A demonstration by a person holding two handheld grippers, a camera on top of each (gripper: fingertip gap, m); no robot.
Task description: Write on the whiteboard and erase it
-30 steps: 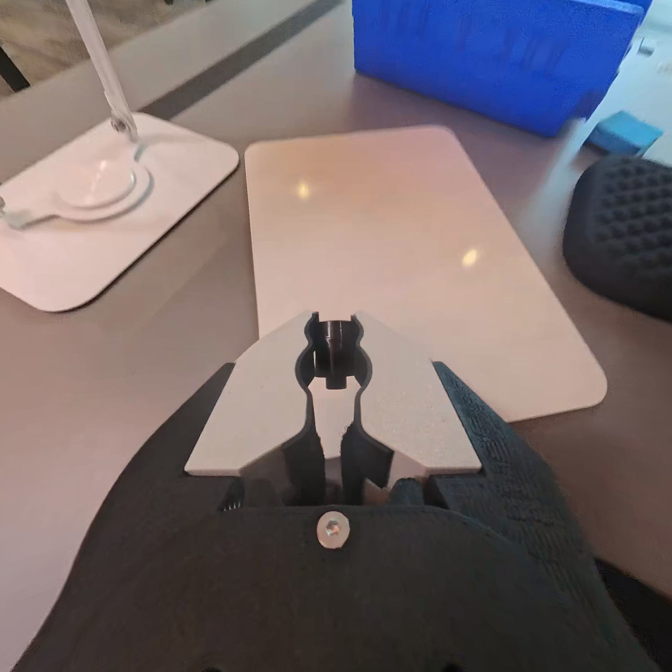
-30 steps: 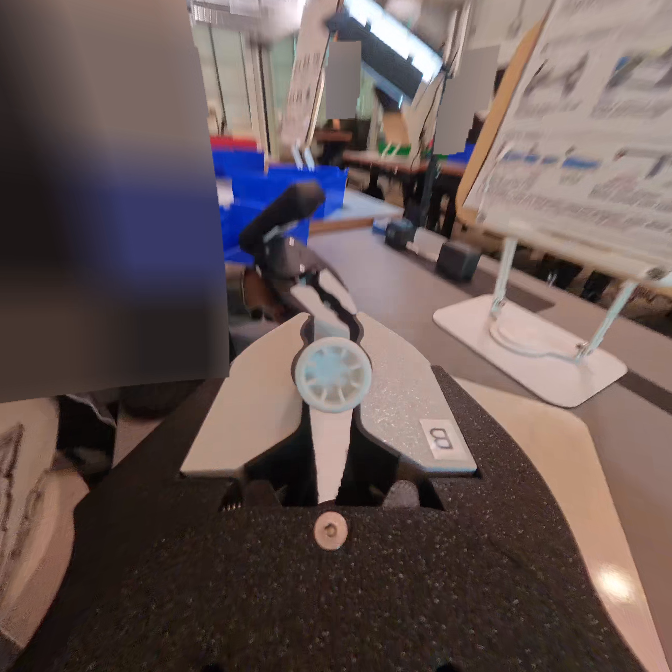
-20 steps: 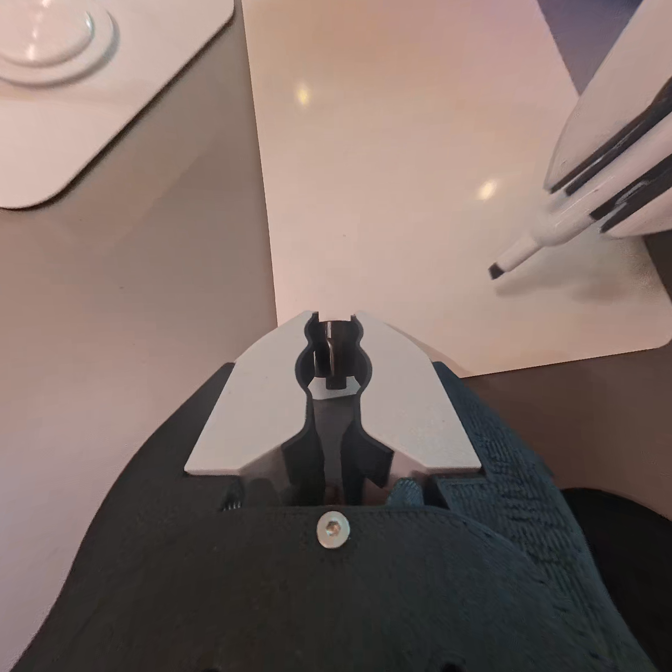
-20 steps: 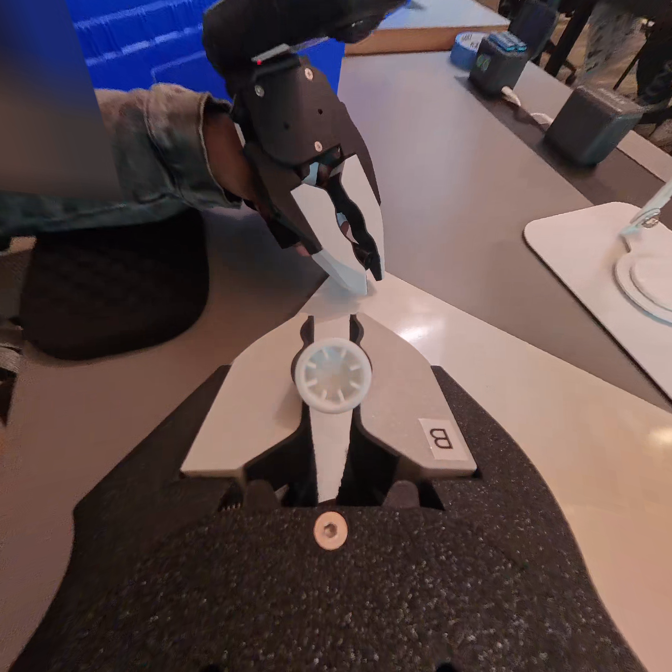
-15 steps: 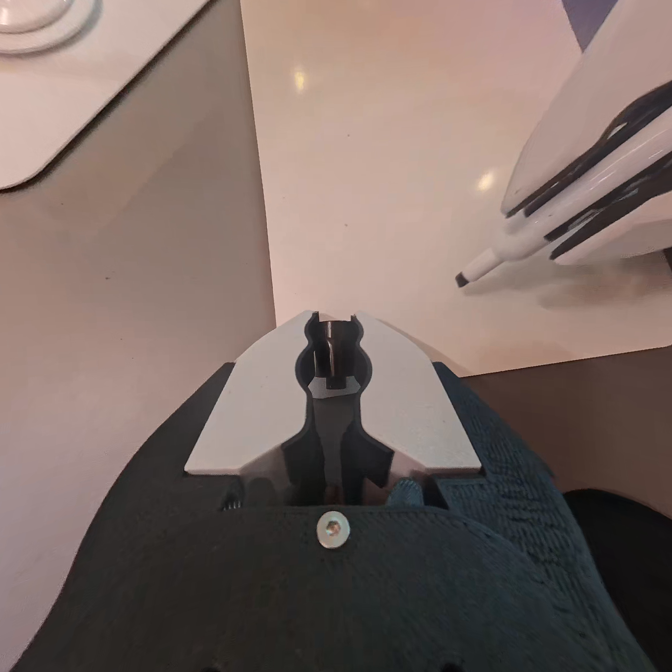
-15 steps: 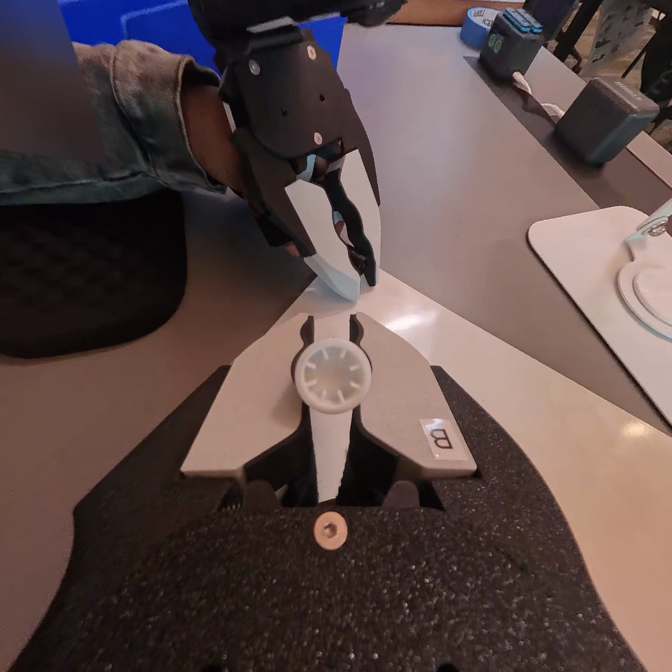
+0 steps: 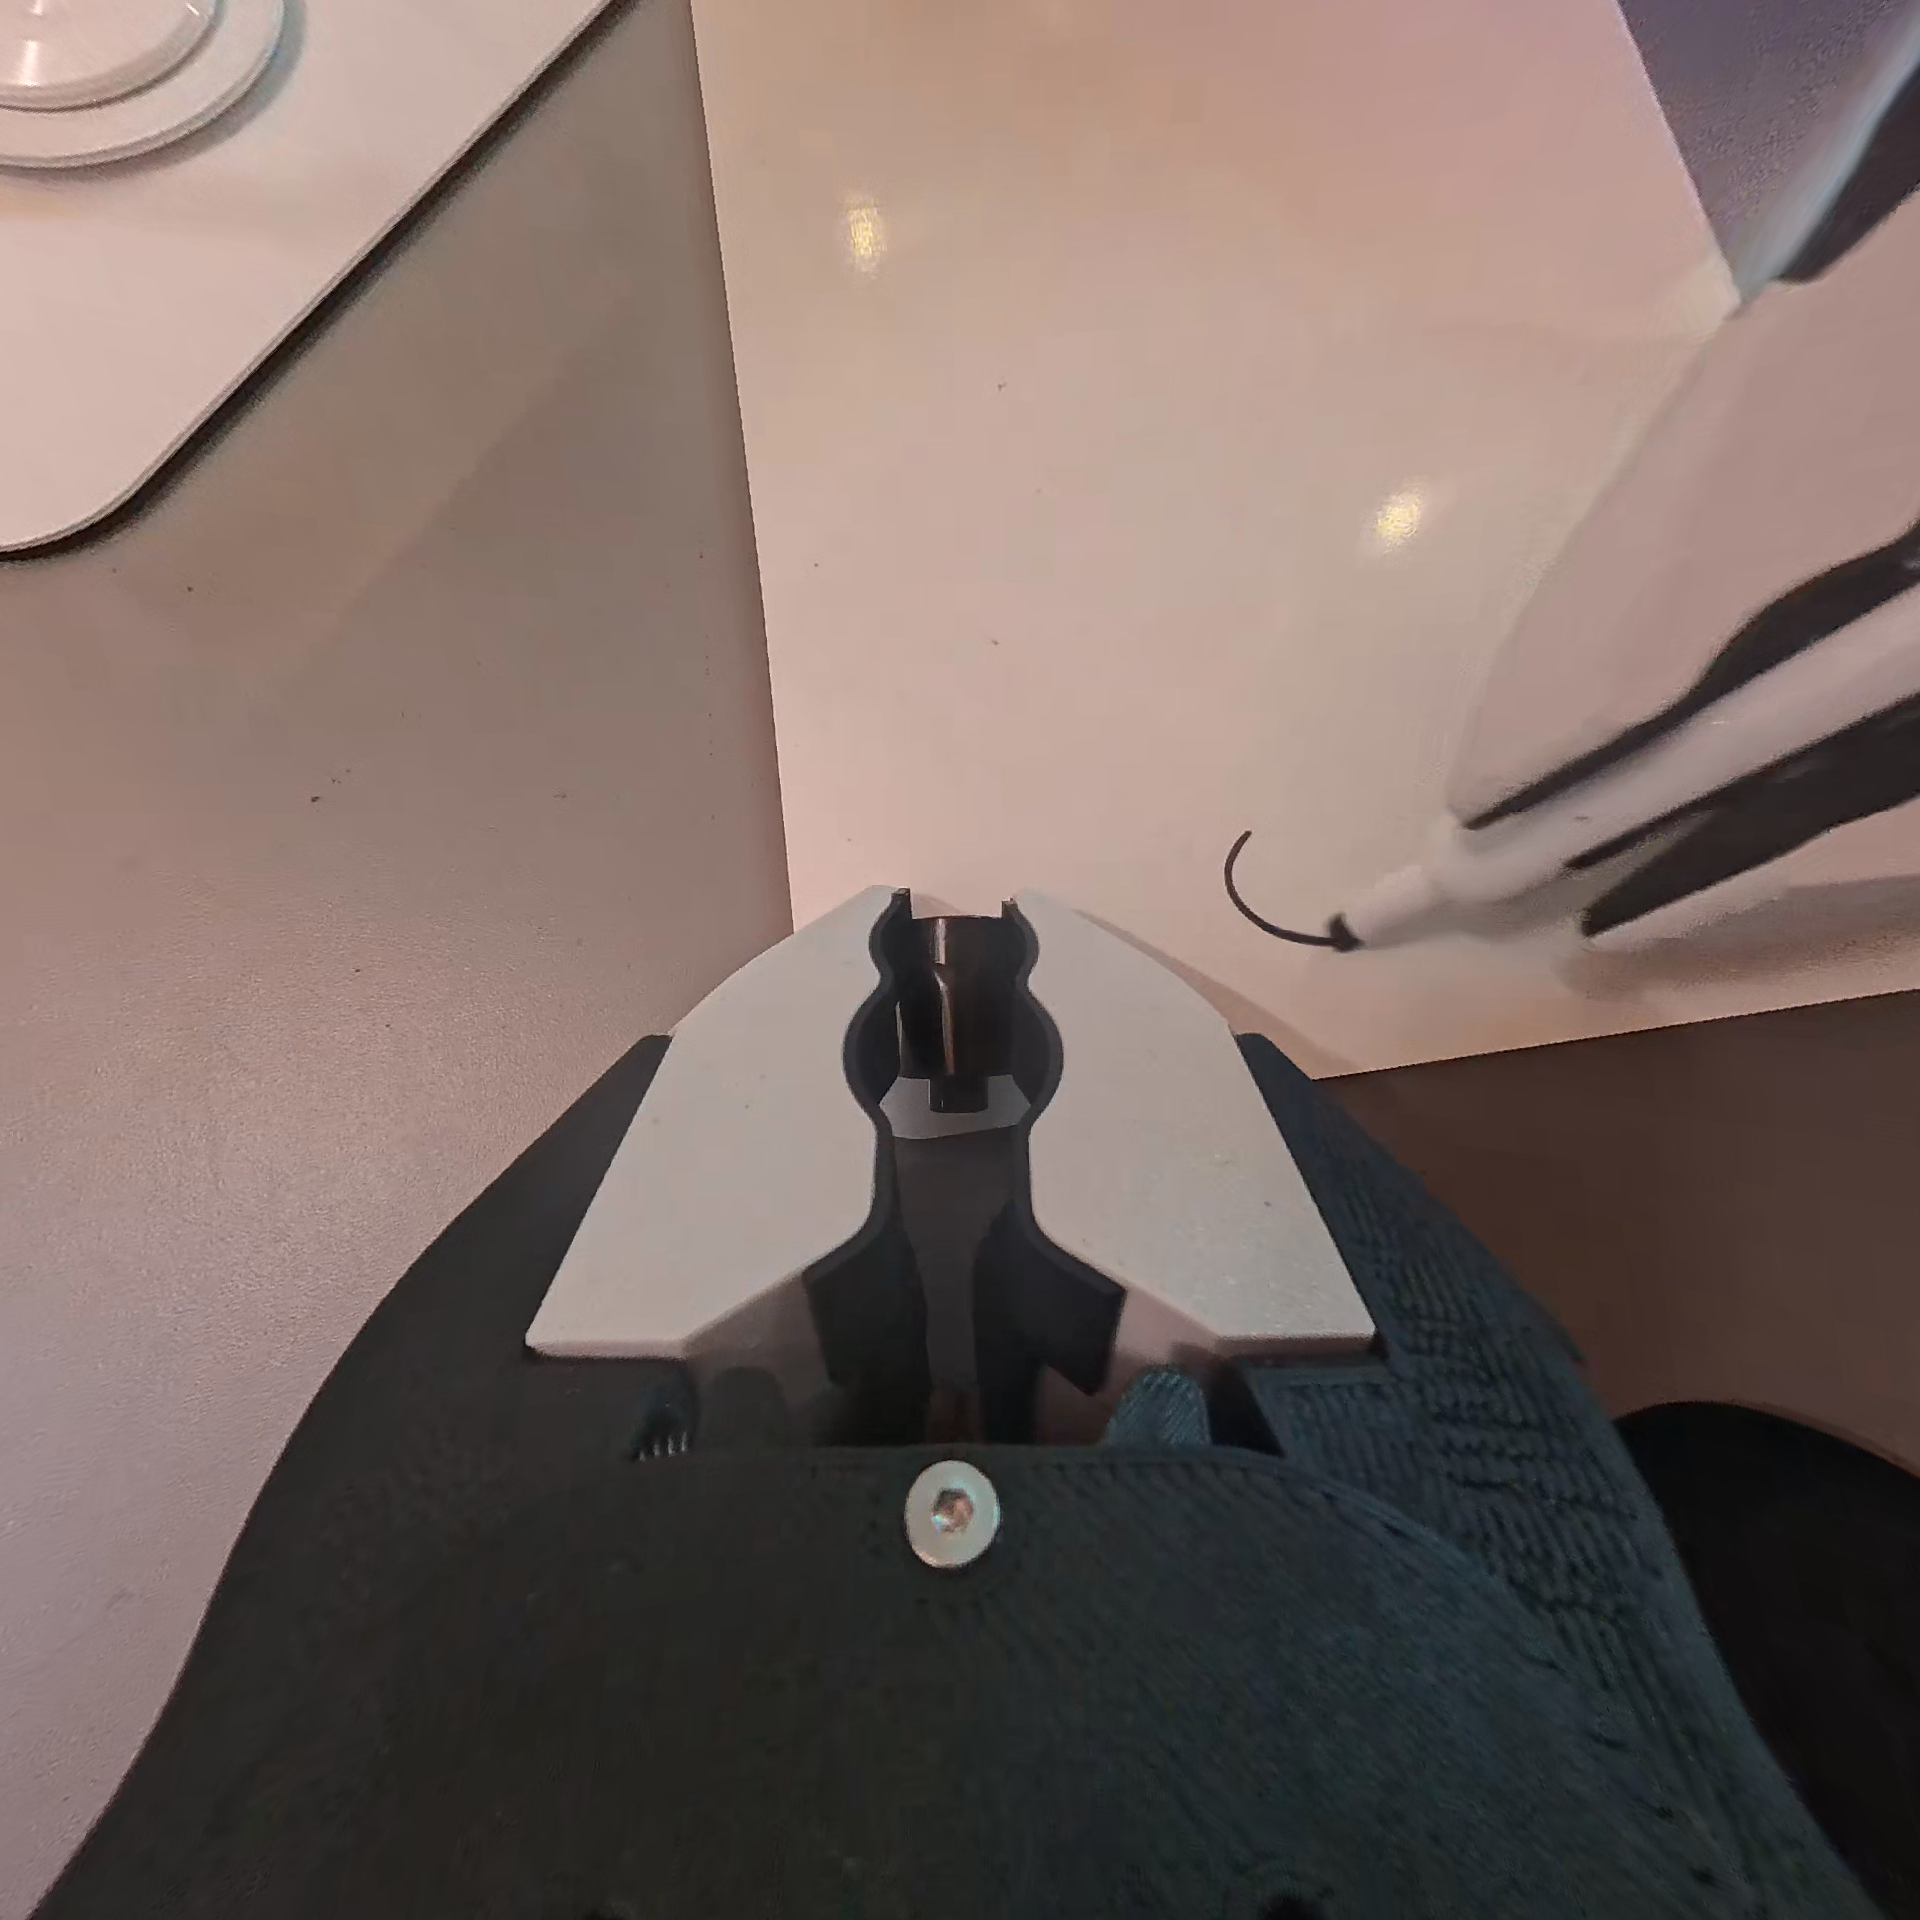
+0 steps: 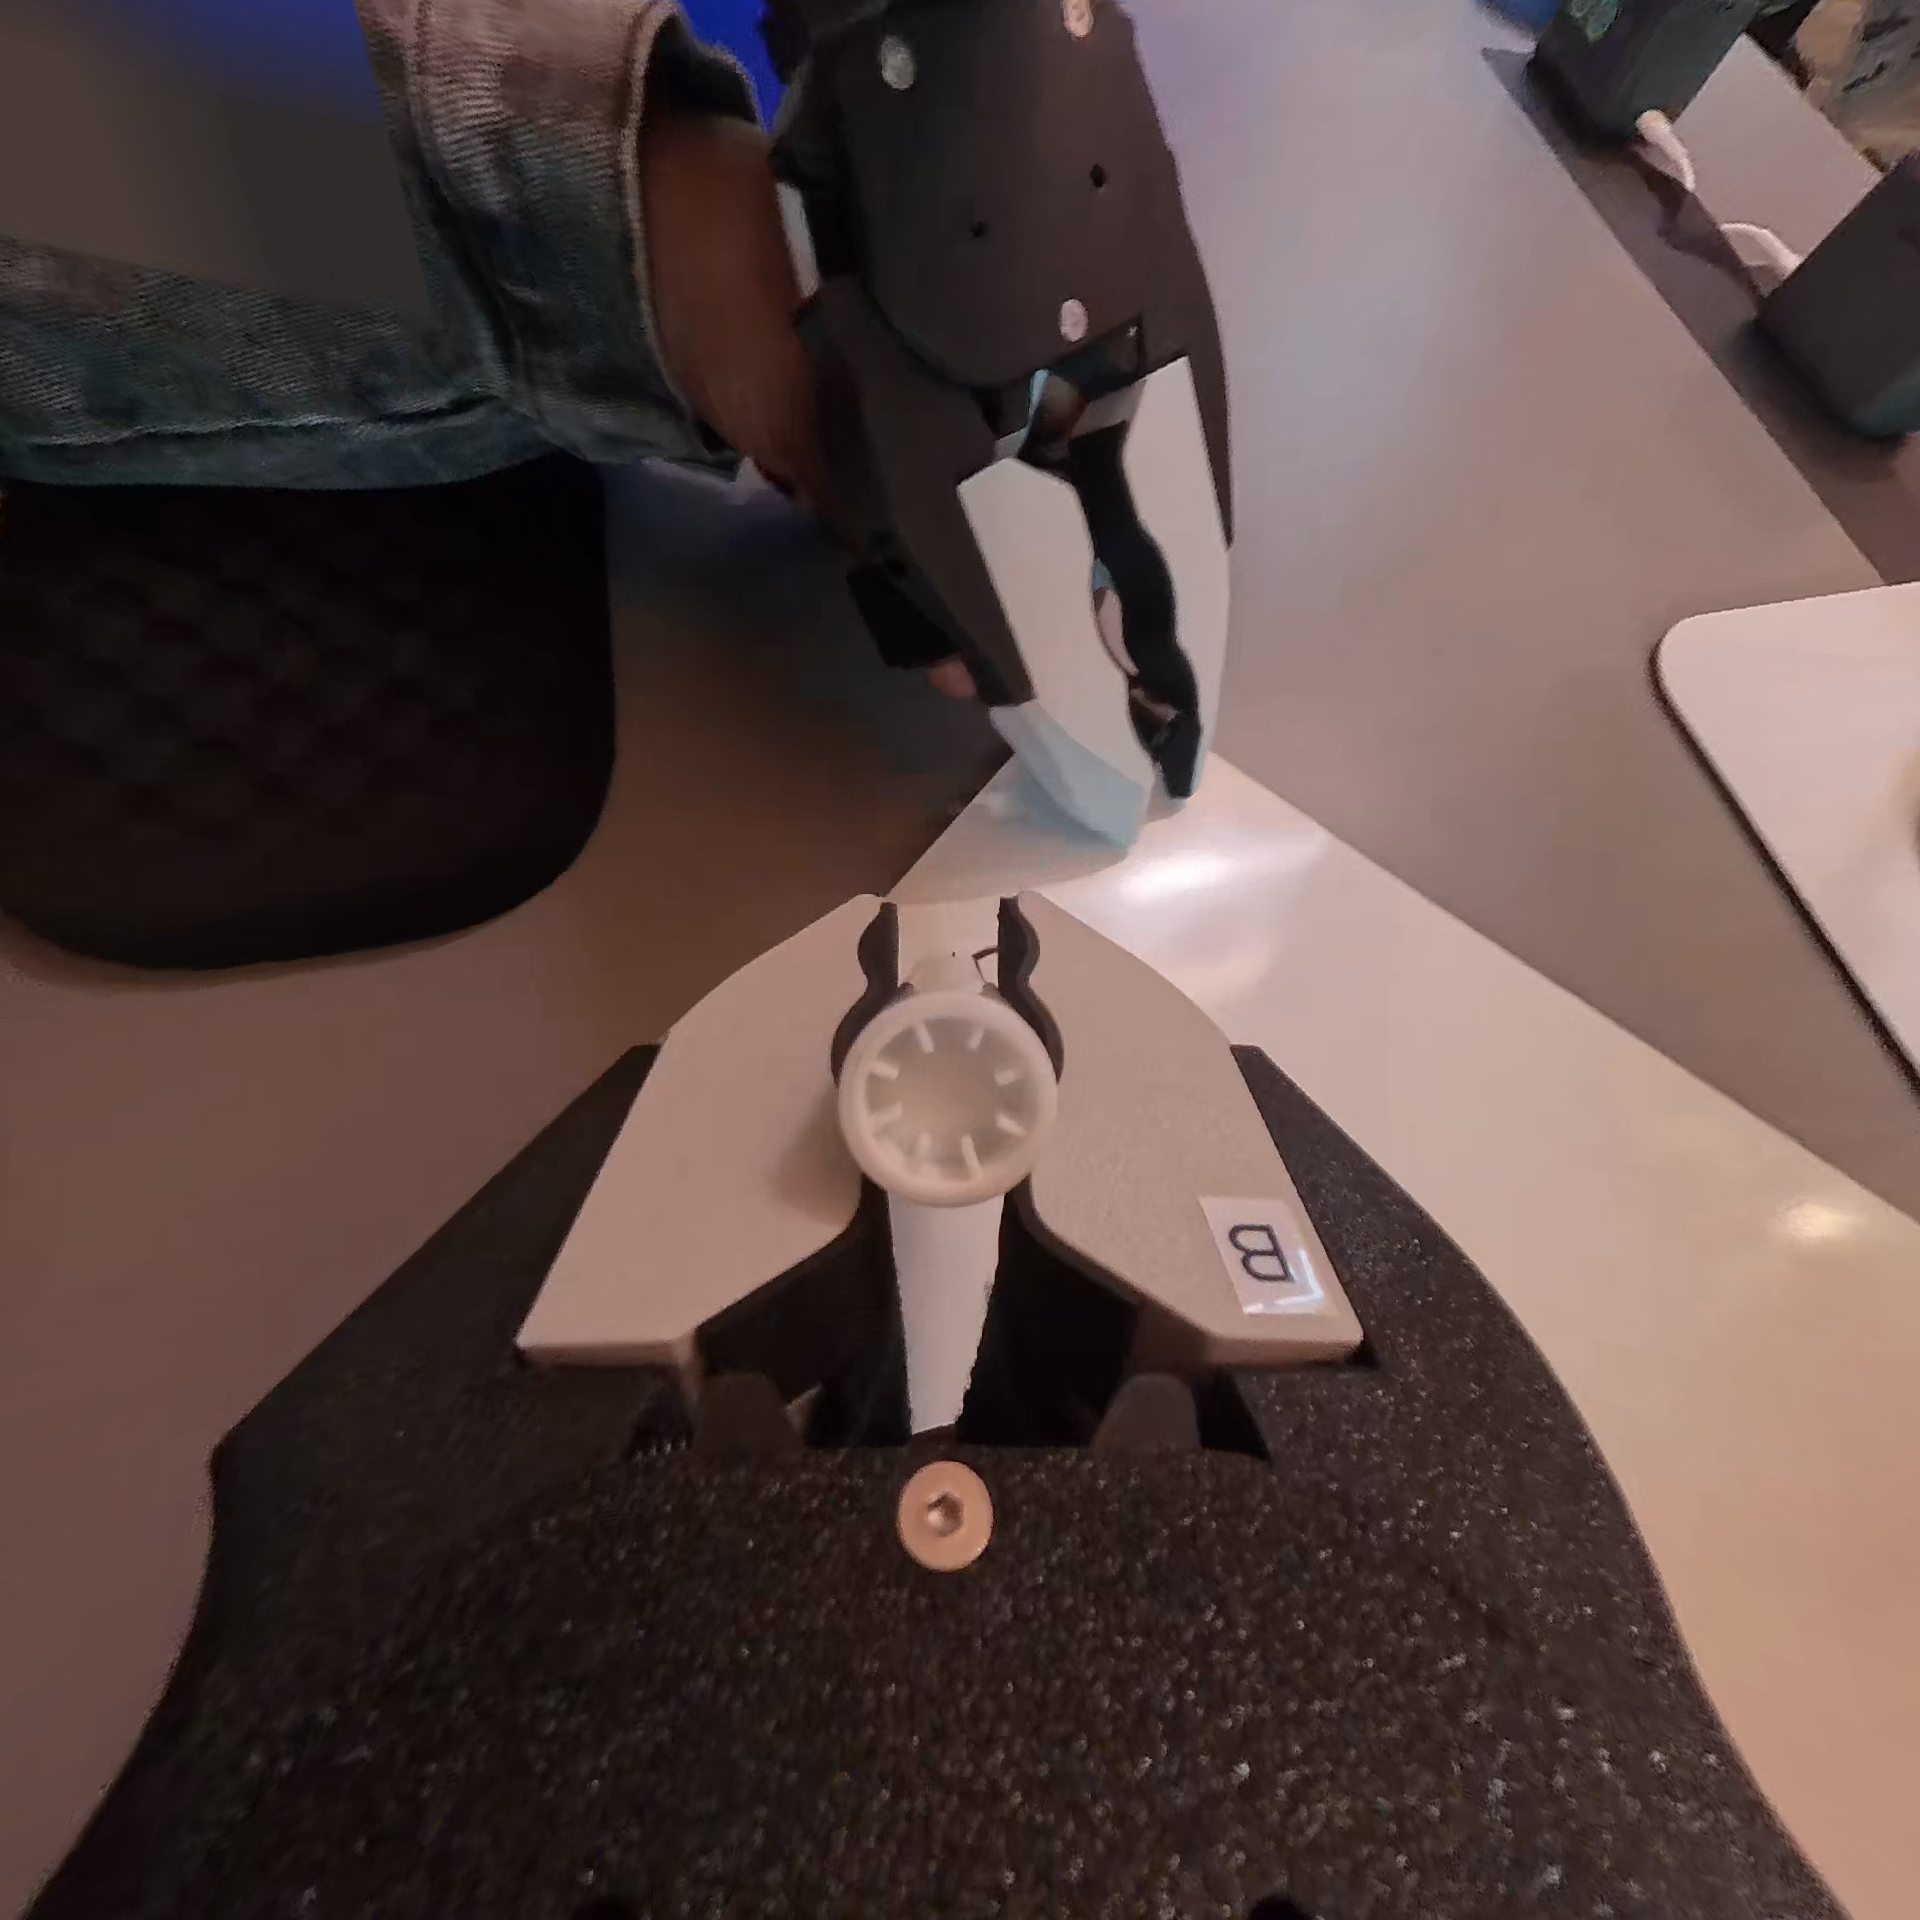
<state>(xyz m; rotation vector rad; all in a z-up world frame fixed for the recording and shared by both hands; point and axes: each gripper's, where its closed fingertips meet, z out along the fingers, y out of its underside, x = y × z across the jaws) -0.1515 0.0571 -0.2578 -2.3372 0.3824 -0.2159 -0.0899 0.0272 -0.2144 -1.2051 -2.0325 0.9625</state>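
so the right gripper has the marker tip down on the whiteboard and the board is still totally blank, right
Not quite: the board is not blank. The left wrist view shows a short curved black stroke on the whiteboard, ending at the marker tip. The rest holds: the right gripper is shut on the marker with its tip down on the board.

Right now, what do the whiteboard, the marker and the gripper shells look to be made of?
whiteboard: smooth glossy white sheet, shown by the mirrored light spots; core unknowable. marker: white plastic barrel, likely; moulded ribbed end in the right gripper. Left gripper shell: black, finely ridged like printed plastic; its fingers are matte pale grey.
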